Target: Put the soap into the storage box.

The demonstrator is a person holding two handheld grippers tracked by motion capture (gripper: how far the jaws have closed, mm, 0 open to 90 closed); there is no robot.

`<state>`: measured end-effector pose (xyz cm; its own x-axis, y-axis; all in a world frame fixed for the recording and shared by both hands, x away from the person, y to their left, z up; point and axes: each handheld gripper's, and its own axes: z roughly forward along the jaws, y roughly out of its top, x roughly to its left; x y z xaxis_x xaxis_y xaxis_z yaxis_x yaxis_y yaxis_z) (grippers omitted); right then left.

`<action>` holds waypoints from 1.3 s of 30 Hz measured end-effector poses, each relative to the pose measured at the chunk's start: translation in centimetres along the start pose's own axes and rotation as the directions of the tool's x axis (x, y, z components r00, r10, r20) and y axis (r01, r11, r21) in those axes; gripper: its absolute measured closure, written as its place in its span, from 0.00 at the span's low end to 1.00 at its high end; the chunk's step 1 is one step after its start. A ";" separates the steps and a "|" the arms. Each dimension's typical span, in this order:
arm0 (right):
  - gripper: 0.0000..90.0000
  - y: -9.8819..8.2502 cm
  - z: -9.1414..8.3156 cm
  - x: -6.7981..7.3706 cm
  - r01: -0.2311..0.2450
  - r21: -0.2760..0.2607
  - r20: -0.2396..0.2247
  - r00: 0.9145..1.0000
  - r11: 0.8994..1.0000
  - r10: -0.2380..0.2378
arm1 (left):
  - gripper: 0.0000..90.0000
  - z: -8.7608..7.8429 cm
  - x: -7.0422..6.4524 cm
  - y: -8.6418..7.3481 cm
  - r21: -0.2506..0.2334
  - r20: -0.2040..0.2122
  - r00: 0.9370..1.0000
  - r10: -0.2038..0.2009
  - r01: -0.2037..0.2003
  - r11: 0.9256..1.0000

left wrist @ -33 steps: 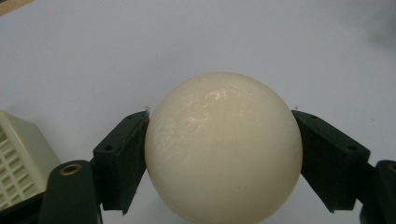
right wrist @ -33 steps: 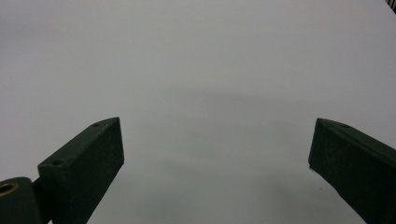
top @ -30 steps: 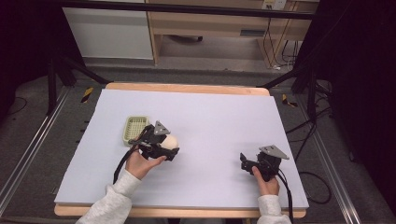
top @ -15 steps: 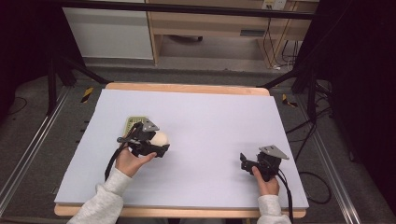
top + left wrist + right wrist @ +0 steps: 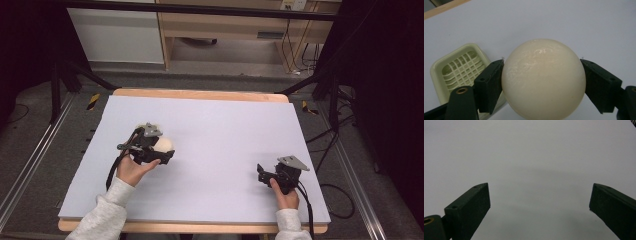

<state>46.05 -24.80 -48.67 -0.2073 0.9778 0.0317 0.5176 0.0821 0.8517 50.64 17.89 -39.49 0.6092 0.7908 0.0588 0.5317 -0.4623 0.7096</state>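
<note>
My left gripper point(image 5: 165, 151) is shut on a smooth cream ball point(image 5: 164, 144) at the left-middle of the table. In the left gripper view the ball point(image 5: 543, 77) sits squeezed between both black jaws of the left gripper point(image 5: 541, 83). A pale green tray with a grid floor point(image 5: 461, 67) lies on the table just beyond and to the left of the ball. My right gripper point(image 5: 261, 173) rests low at the front right, held by a hand. In the right gripper view the right gripper point(image 5: 539, 202) is open, its jaws wide apart over bare table.
The white table top point(image 5: 225, 130) has a wooden edge point(image 5: 200, 94) at the far side. Beyond it stand a wooden cabinet point(image 5: 230, 25) and black stand legs point(image 5: 310, 80). Cables point(image 5: 325, 190) trail off the right side onto the floor.
My left gripper has carried the ball a little to the left, so it now covers the green tray in the high view. The right gripper has not moved.
</note>
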 end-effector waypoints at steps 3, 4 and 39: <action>0.04 0.0 0.0 0.0 -0.002 0.001 -0.003 1.000 1.000 0.002 | 0.25 -0.1 0.6 0.0 -0.004 -0.009 1.000 -0.015 0.015 1.000; 0.04 0.0 0.0 0.0 -0.002 0.001 -0.003 1.000 1.000 0.002 | 0.25 -0.1 0.6 0.0 -0.004 -0.009 1.000 -0.015 0.015 1.000; 0.04 0.0 0.0 0.0 -0.002 0.002 -0.002 1.000 1.000 0.002 | 0.25 0.3 6.1 0.0 0.017 -0.108 0.988 -0.115 0.117 0.993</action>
<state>46.07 -24.82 -48.67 -0.2077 0.9776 0.0346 0.5196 0.0803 0.8506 54.50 22.57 -39.36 0.4773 0.8772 0.0522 0.6094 -0.3732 0.6995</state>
